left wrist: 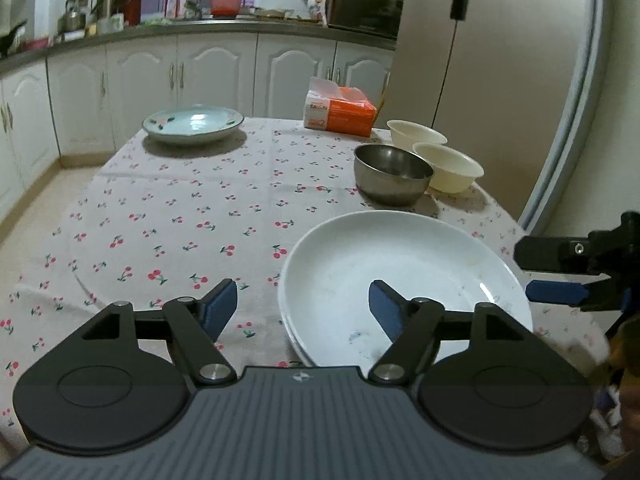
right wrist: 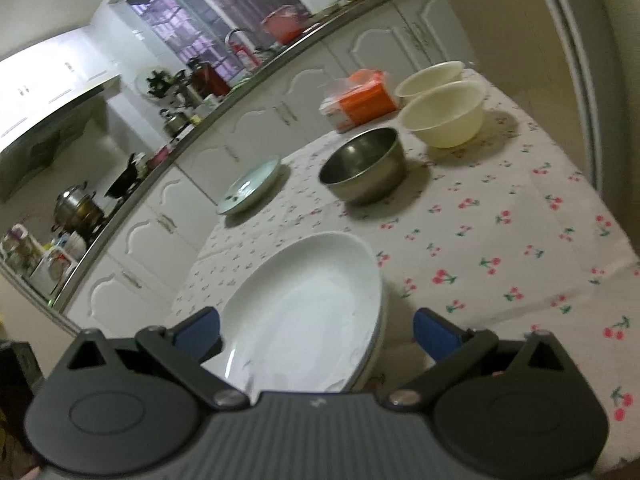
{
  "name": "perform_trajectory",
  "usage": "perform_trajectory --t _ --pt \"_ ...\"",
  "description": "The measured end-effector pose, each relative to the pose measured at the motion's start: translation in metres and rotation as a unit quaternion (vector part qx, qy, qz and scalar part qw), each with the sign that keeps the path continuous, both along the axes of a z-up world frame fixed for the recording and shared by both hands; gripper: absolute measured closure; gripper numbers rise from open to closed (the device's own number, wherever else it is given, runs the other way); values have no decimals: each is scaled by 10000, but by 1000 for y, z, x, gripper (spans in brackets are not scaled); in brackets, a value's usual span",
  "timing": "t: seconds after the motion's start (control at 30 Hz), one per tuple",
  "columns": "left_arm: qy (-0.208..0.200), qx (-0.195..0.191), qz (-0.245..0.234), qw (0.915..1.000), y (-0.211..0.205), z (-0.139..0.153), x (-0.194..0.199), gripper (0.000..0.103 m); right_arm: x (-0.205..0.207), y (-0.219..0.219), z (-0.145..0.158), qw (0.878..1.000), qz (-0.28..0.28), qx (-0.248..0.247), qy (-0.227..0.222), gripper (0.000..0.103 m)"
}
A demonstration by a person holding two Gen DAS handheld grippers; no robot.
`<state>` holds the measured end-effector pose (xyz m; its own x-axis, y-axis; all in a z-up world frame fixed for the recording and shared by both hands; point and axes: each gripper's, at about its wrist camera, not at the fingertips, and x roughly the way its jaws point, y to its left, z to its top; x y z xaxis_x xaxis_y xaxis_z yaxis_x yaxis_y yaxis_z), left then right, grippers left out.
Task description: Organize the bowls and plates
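Left wrist view: the white plate (left wrist: 404,280) sits at the near right of the table (left wrist: 180,208), glossy, shallow, with faint smudges on its floor. A second rim peeks out beneath its near-left edge, so it looks stacked on another plate. The left gripper (left wrist: 302,306) hangs spread wide with nothing between its blue pads (left wrist: 222,304); the right-hand pad floats over the plate's near rim, though whether it touches is hard to say. The right gripper (left wrist: 560,276) pokes in from the right edge, beside the plate's far-right rim, mostly cut off.

Beyond the plate stands a steel bowl (left wrist: 390,176), and just beside it two cream bowls (left wrist: 446,166), one behind the other, close enough that contact can't be judged. An orange tissue box (left wrist: 340,110) stands at the far edge, and a pale green plate (left wrist: 194,124) with a flower print lies well apart at the far left.

From the right wrist, the right gripper (right wrist: 316,332) also stands wide apart, its pads flanking the white plate (right wrist: 304,312) without pressing it. The plate's near part is hidden behind the gripper body. The view is tilted and soft with blur; the counter clutter behind can't be made out clearly.
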<state>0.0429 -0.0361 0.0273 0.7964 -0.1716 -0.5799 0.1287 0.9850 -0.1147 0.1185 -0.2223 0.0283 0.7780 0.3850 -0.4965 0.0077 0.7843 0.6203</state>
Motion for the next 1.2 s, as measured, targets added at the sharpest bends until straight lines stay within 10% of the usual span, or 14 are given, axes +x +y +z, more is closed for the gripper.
perform_trajectory --t 0.6,1.2 --pt "-820 45 1581 9840 102 48 41 0 77 32 34 9985 335 385 -176 1" --pt "-891 414 1677 9809 139 56 125 0 206 73 56 9974 609 144 -370 0"
